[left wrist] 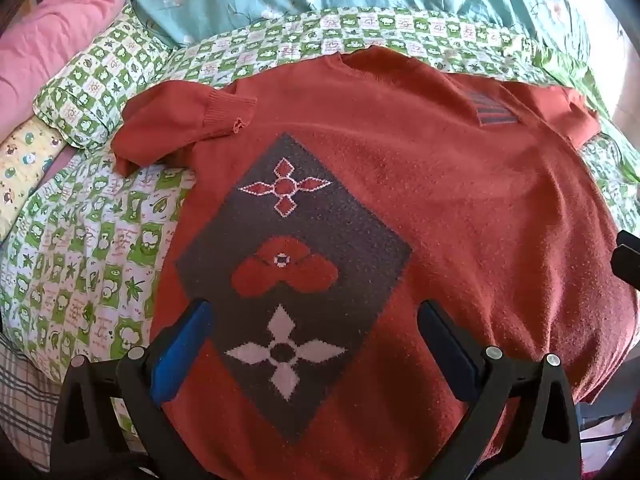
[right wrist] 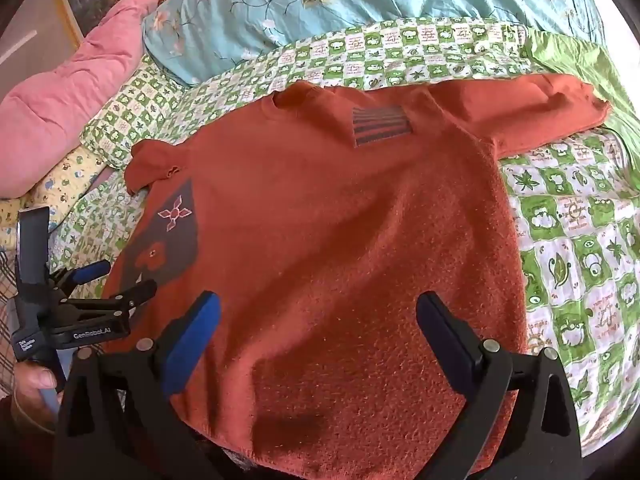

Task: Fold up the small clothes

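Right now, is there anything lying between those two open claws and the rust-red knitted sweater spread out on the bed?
Nothing visible. The rust-red knitted sweater lies flat on the green checked bedsheet, and both the left gripper and right gripper are above it with jaws open and nothing between them. The only thing on top is its own left sleeve, folded inward.

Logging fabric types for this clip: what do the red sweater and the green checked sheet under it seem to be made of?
Red sweater: looks like knitted wool or acrylic, matte and fuzzy with pilled nubs, a ribbed cuff and knitted-in motifs. Green checked sheet: probably thin printed cotton, smooth, finely creased.
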A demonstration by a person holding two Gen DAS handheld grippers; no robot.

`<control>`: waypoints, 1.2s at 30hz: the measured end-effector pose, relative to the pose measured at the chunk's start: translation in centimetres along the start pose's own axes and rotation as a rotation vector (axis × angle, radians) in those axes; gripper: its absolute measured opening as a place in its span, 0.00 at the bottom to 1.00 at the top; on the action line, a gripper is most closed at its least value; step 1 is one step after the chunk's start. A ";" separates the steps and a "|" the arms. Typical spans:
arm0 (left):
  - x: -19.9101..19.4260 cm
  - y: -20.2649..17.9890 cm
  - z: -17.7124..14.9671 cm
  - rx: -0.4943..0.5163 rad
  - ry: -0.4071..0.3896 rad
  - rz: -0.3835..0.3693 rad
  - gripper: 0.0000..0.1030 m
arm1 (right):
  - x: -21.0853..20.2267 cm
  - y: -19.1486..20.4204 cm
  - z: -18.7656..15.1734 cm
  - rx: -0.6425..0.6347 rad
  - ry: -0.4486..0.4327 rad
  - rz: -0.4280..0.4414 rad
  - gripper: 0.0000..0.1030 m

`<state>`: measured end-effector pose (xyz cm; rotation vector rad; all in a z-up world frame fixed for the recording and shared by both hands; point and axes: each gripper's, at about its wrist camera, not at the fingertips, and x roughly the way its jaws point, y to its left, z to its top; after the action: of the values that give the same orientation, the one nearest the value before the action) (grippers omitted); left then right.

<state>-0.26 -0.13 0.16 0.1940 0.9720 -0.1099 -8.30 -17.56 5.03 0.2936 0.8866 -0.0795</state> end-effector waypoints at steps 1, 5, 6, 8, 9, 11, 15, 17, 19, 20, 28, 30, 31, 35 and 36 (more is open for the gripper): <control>-0.2 -0.1 0.0 -0.001 -0.005 -0.002 0.99 | 0.1 0.1 0.0 -0.003 -0.002 0.000 0.95; -1.0 -0.5 -0.3 -0.007 -0.025 -0.014 0.99 | 0.0 1.1 -0.2 -0.026 -0.017 -0.001 0.95; -1.2 -0.6 -0.3 -0.009 -0.031 -0.019 0.99 | 0.1 1.1 -0.1 -0.030 -0.018 0.001 0.95; -1.9 -0.9 0.2 -0.011 -0.043 -0.020 0.99 | 0.5 1.4 -0.1 -0.033 -0.024 0.003 0.95; -1.9 -0.7 0.2 0.000 -0.036 -0.020 0.99 | 0.4 1.5 -0.1 -0.037 -0.028 0.005 0.95; -1.9 -0.9 0.9 0.000 -0.029 -0.023 0.99 | 0.8 1.7 0.2 -0.047 -0.027 0.007 0.95; -2.1 -1.4 1.3 0.005 -0.032 -0.027 0.99 | 0.9 1.6 0.2 -0.062 -0.022 0.018 0.95; -2.2 -1.7 1.5 0.006 -0.031 -0.034 0.99 | 0.9 1.8 0.2 -0.081 -0.043 0.019 0.95; -2.0 -1.7 1.3 0.005 -0.026 -0.041 0.99 | 1.0 2.0 0.3 -0.088 -0.040 0.017 0.95; -2.1 -0.9 1.1 -0.028 0.012 -0.095 0.99 | 1.0 2.0 0.3 -0.089 -0.040 0.018 0.95; -2.2 -0.3 1.1 -0.041 0.005 -0.120 0.99 | 1.0 2.0 0.5 -0.070 -0.030 0.039 0.95; -2.2 -0.3 1.0 -0.039 -0.001 -0.119 0.99 | 1.0 2.2 0.4 -0.080 -0.029 0.024 0.95; -2.3 -0.3 1.1 -0.043 -0.009 -0.125 0.99 | 1.1 2.2 0.4 -0.077 -0.023 0.023 0.95; -2.4 -0.2 1.1 -0.049 -0.028 -0.136 0.99 | 1.2 2.3 0.5 -0.088 -0.026 0.011 0.95; -2.3 -0.2 1.0 -0.045 -0.025 -0.132 0.99 | 1.1 2.3 0.5 -0.080 -0.031 0.020 0.95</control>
<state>-0.79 -0.52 2.63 0.0867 0.9611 -0.2112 -6.80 -15.48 4.96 0.2261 0.8543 -0.0303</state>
